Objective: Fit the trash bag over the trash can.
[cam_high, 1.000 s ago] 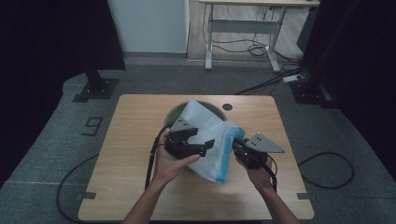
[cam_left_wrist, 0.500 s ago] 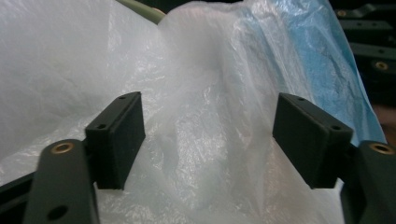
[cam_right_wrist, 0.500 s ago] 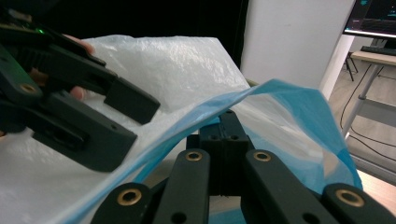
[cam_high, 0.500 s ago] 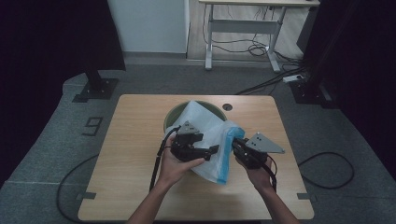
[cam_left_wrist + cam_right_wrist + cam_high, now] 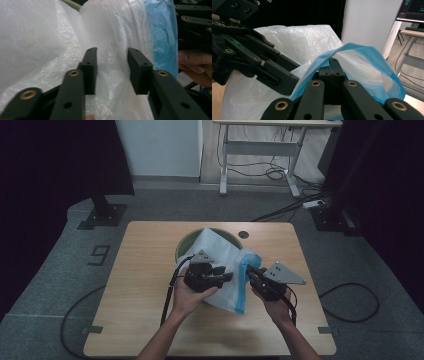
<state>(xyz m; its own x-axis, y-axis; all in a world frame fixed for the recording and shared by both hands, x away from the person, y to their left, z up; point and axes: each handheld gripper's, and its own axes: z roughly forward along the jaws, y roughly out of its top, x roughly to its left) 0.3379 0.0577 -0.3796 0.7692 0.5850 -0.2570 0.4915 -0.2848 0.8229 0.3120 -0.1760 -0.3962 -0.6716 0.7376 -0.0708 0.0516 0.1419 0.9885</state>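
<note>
Right tool (image 5: pixel 331 72) clamped on blue-edged plastic bag (image 5: pixel 362 65)

High view dim overall — dark curtains at both sides go almost black, floor grey and murky. The table (image 5: pixel 150 320) is the brightest zone, evenly lit from above, with a soft shadow under the forearms near its front edge. Slightly soft, low detail, no obvious edge distortion. Left gripper view is bright: white plastic bag (image 5: pixel 37 37) close to blown out at upper left, crinkles sharp mid-frame, near jaw links and the fingers at right blurred. Right gripper view has mixed exposure — black background upper left, bright white wall (image 5: pixel 372 22) at right, near jaw links soft, glowing monitor (image 5: pixel 413 10) in the corner.
</note>
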